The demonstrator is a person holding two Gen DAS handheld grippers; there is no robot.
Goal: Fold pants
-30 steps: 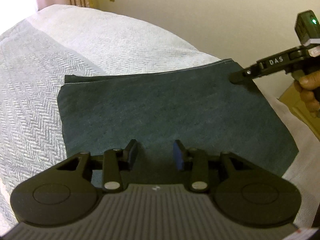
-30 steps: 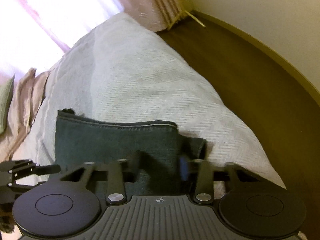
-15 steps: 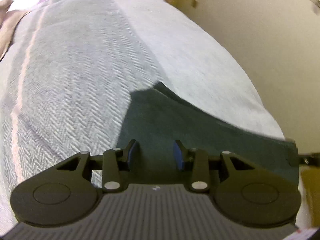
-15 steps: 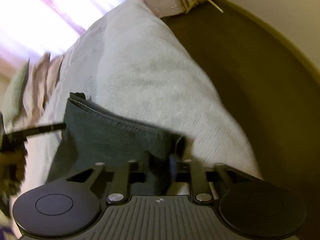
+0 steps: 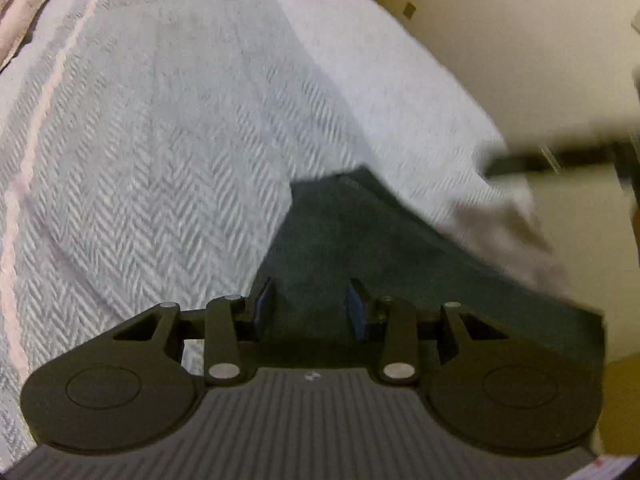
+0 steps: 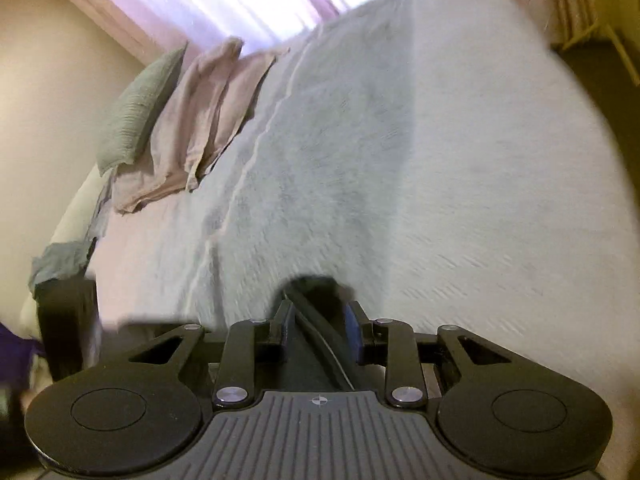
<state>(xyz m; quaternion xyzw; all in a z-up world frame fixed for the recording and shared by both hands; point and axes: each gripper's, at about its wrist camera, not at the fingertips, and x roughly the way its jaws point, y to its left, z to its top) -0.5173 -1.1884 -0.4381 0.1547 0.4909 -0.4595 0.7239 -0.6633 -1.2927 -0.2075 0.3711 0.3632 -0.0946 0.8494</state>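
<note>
The dark blue-grey pants [image 5: 360, 240] lie folded on the white herringbone bedcover [image 5: 160, 180]. In the left wrist view they run from a far corner down under my left gripper [image 5: 310, 304], which is open just above the near edge. The cloth shows between its blue-padded fingers [image 5: 356, 308]. My right gripper [image 5: 520, 162] is a blurred dark bar at the right there. In the right wrist view a bunched fold of the pants [image 6: 316, 312] stands between the fingers of my right gripper [image 6: 318, 316], which looks shut on it. The rest of the pants is hidden in that view.
Pillows [image 6: 192, 120], pinkish and grey-green, lie at the head of the bed by the bright window. A cream wall [image 5: 520, 60] runs along the bed's right side. A dark blurred shape [image 6: 64, 320] and some purple cloth sit at the lower left of the right wrist view.
Both views have swung toward the head of the bed. The right gripper's fingers closed in from wide open onto the pants' edge. The left gripper's gap is unchanged.
</note>
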